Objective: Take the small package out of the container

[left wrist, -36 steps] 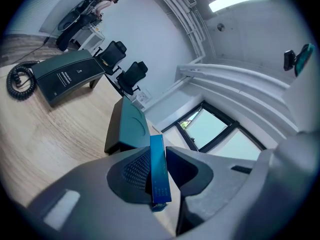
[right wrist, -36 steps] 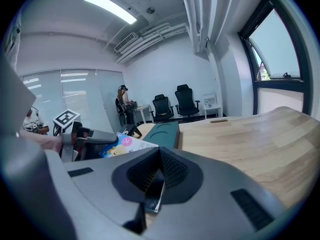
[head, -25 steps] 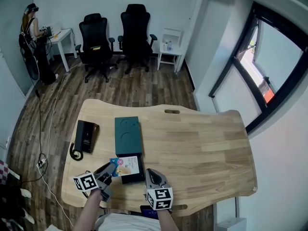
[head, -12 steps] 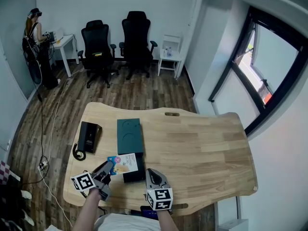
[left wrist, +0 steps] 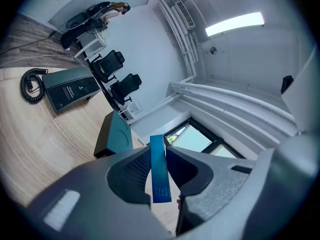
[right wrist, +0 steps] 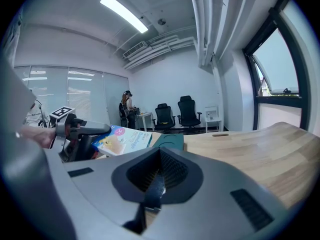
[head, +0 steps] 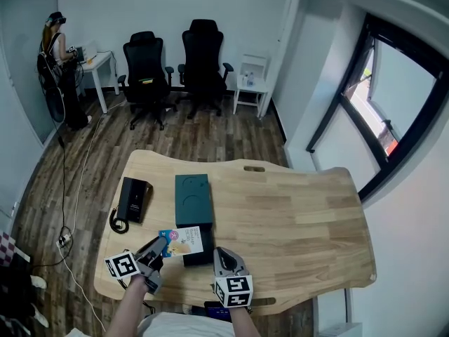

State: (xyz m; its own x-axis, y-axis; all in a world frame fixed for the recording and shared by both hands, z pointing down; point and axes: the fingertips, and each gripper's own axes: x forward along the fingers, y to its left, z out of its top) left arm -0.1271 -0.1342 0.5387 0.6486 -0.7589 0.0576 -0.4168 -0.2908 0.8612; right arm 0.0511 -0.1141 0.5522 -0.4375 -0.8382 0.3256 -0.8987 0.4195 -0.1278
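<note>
Near-left over the wooden tabletop (head: 295,216): left gripper (head: 158,247), fingers clamped on the left edge of the small package (head: 182,241). Seen in the left gripper view as a thin blue edge (left wrist: 161,191) pinched upright between the two dark pads of that gripper (left wrist: 159,161). Held flat and slightly tilted, printed face up, clear of the tabletop and overlapping the near, dark end of the container (head: 193,199) (teal top stretching away toward the far side). From the right gripper view, plainly lifted: package (right wrist: 122,140) at the left, left gripper (right wrist: 75,129) gripping it, teal container (right wrist: 170,140) just beyond.

Just right of the package, near edge of the tabletop: right gripper (head: 222,253), fingers pressed together with nothing between them (right wrist: 159,170).

Left of the container, apart from it: black desk phone (head: 132,199) with a coiled cord.

Beyond the tabletop, on the wood floor: two black office chairs (head: 179,65), a small white side table (head: 251,83), and a person (head: 56,55) standing at a white desk at the far left.
</note>
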